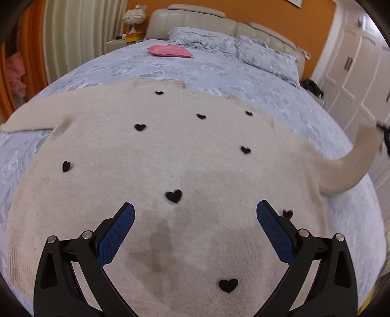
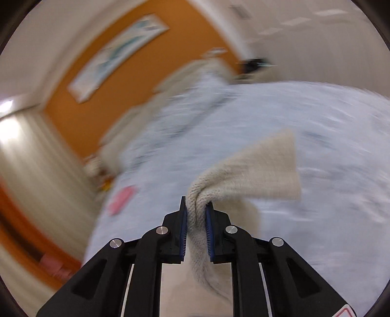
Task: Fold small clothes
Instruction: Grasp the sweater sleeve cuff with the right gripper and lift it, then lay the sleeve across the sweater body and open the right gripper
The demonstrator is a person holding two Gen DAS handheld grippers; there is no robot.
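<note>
A cream knit sweater (image 1: 170, 156) with small black hearts lies spread flat on the blue floral bed cover (image 1: 219, 70). My left gripper (image 1: 195, 214) is open and empty, hovering over the sweater's lower body. The sweater's right sleeve (image 1: 358, 161) is lifted off the bed at the right edge of the left wrist view. My right gripper (image 2: 196, 212) is shut on that sleeve (image 2: 256, 170) near its ribbed cuff and holds it above the bed. The right wrist view is blurred by motion.
A pink folded item (image 1: 169, 50) lies near the pillows (image 1: 234, 46) and padded headboard (image 1: 195, 17). A nightstand (image 1: 121, 41) stands at the far left. White wardrobe doors (image 1: 353, 73) line the right side. The wall behind is orange.
</note>
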